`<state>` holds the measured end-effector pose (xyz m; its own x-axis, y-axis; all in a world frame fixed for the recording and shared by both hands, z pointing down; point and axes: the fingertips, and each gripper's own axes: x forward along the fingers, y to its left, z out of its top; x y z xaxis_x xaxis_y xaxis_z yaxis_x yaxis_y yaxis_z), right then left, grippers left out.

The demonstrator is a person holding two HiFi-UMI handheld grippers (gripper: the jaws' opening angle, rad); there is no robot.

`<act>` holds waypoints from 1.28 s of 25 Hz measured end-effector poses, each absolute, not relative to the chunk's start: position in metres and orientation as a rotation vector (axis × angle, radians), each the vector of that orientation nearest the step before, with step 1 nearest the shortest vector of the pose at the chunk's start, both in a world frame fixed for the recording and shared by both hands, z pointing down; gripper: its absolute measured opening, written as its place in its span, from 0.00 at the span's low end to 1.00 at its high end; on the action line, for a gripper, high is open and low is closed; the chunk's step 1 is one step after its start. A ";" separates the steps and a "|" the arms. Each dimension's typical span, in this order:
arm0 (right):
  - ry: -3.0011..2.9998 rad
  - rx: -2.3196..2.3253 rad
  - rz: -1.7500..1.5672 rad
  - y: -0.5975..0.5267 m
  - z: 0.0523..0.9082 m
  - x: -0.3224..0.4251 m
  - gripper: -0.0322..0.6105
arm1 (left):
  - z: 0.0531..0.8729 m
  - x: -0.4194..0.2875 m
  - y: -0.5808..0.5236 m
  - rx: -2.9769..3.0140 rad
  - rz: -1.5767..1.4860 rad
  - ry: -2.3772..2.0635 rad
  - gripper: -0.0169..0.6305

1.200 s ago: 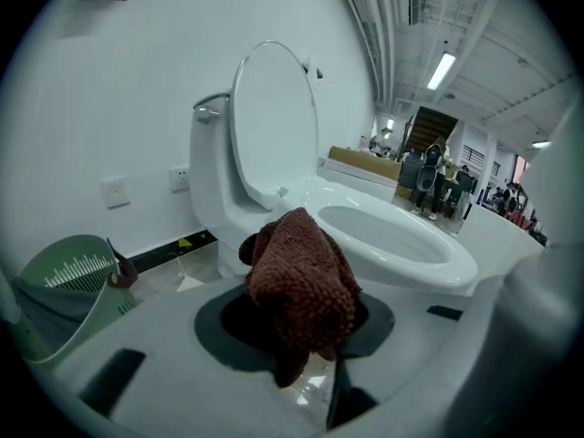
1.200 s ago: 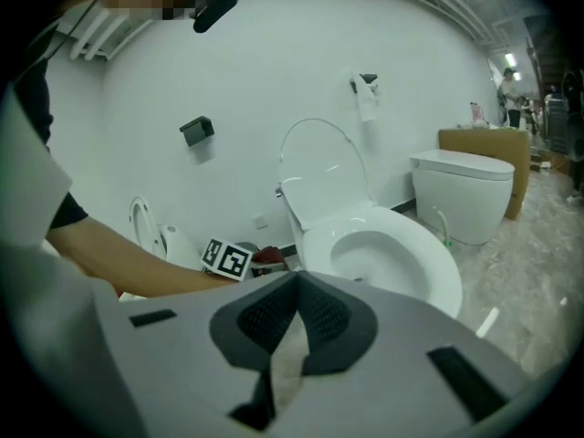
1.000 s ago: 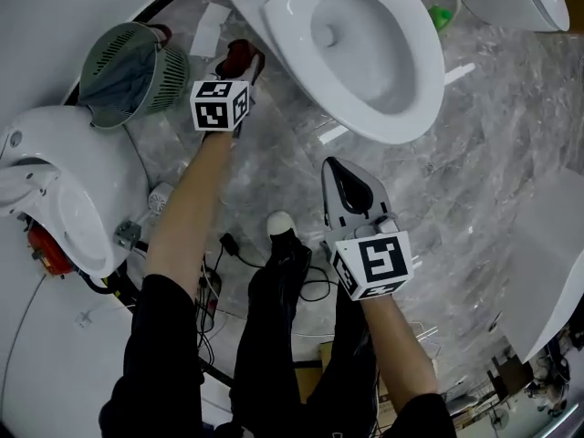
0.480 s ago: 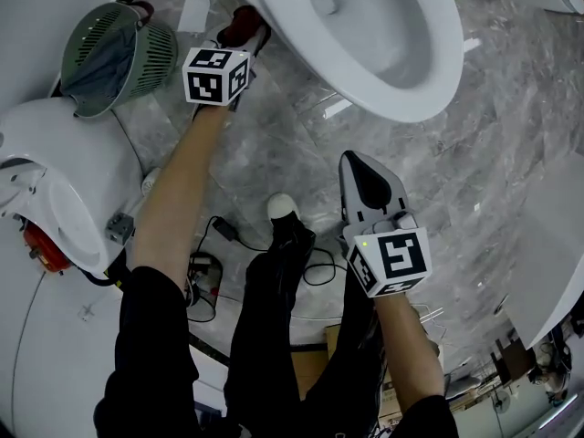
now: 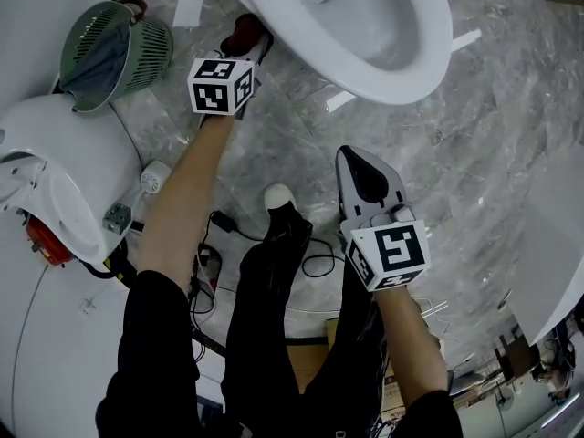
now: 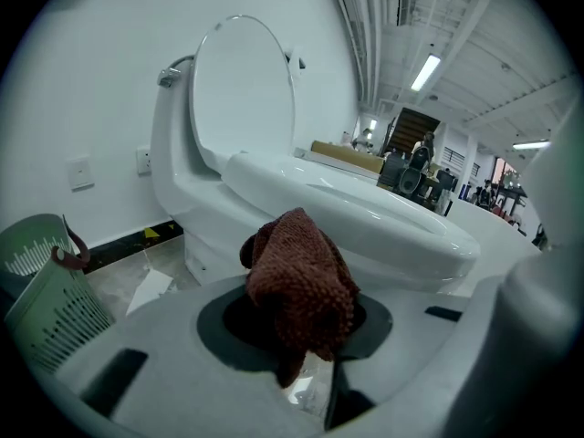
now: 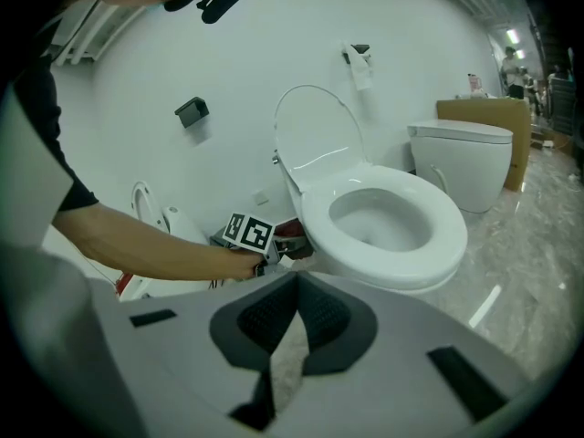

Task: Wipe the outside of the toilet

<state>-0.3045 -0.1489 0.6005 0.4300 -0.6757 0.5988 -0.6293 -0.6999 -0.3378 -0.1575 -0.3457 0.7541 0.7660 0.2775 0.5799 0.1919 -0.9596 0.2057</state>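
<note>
The white toilet (image 5: 383, 35) fills the top of the head view, its bowl open and its lid raised (image 6: 242, 89). My left gripper (image 5: 246, 39) is shut on a dark red cloth (image 5: 243, 33), held low beside the toilet's base under the left side of the bowl. In the left gripper view the cloth (image 6: 301, 276) bunches up between the jaws, a short way from the bowl's outer wall (image 6: 365, 231). My right gripper (image 5: 358, 173) hangs shut and empty above the floor, in front of the bowl (image 7: 388, 222).
A green basket (image 5: 109, 48) with a grey cloth stands at the left wall. Another white fixture (image 5: 64, 190) lies at the left, a further one (image 5: 557, 235) at the right. Cables (image 5: 228, 235) and the person's shoe (image 5: 278, 199) are on the marble floor. A second toilet (image 7: 465, 158) stands beyond.
The head view has shifted, so the toilet sits higher in the picture. The left gripper stays with the cloth beside the toilet's base. The right gripper has hardly moved.
</note>
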 end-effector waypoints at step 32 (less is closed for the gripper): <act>1.149 -2.561 -1.147 -0.023 0.607 -0.317 0.05 | 0.771 -0.238 -0.139 2.688 1.005 0.406 0.19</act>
<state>-0.3174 -0.0234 0.6068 0.4281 -0.6794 0.5959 -0.5970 -0.7077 -0.3779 -0.2384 -0.1393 0.7713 0.7242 0.3398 0.6001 0.1724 -0.9318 0.3194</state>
